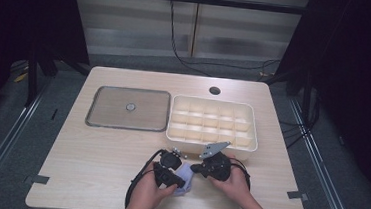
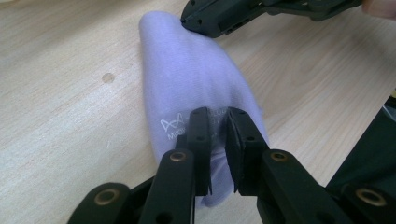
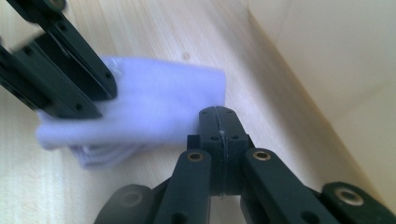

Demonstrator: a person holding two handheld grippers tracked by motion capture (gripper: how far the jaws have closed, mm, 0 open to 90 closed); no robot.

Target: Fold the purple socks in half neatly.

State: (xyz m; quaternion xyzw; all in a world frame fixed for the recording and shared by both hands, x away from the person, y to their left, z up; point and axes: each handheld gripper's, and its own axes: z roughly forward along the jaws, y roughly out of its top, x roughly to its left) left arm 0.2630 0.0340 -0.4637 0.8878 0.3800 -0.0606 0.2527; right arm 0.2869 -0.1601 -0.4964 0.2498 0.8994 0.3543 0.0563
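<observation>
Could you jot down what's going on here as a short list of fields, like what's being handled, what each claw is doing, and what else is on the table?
Item handled: pale lilac folded cloth with a small white logo, lying on the wooden table
Left gripper: jaws nearly together, pinching a fold of the cloth at its near end
Right gripper: jaws shut, tips pressing the cloth's edge
Also on the table: cream divided box with empty compartments; flat grey lid with a round centre knob, to the left of the box
Hands: both near the front edge of the table
</observation>
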